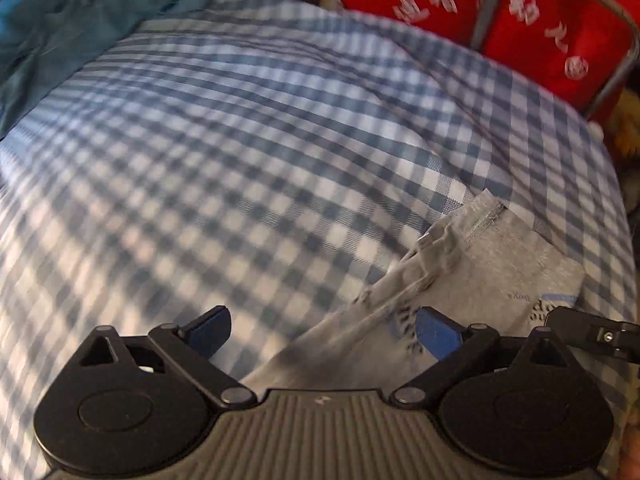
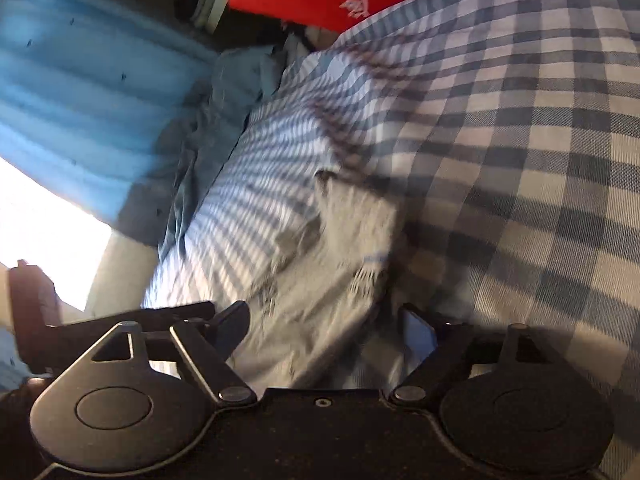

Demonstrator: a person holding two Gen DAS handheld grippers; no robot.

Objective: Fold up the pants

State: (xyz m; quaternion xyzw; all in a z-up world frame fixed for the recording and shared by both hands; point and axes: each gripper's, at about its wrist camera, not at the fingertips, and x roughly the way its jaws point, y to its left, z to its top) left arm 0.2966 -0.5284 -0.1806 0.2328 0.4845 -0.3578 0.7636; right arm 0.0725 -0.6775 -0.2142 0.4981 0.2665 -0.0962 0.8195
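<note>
Your left gripper [image 1: 322, 330] stands with its blue-padded fingers [image 1: 434, 334] spread wide and nothing between them. It hovers low over the near end of the grey pants [image 1: 460, 280], which run from between the fingers up and to the right. The open stance suits an approach: one pad is over the cloth and the other over bare bedding, so closing here would catch only a side edge, by my judgement.

Your right gripper [image 2: 326, 330] is likewise parted and grips nothing. The grey pants [image 2: 320, 272] lie straight ahead of it, rumpled and blurred, their far end bunched against a raised fold of bedding. A dark part of the other tool [image 2: 36, 312] shows at the left edge of this view, which suggests that the two grippers work close together at the same end of the garment.

The pants rest on a blue-and-white checked bed cover [image 1: 240, 152], flat enough to fold on. In the left view a stitched hem [image 1: 486, 216] and some printed lettering [image 1: 556, 310], too small to read, face up. The garment appears partly folded, though the blur hides the layers.

Beyond the cover, well apart from the work, lie a teal cloth [image 1: 72, 20] and a red fabric item with white characters and a grey metal frame [image 1: 532, 8].
</note>
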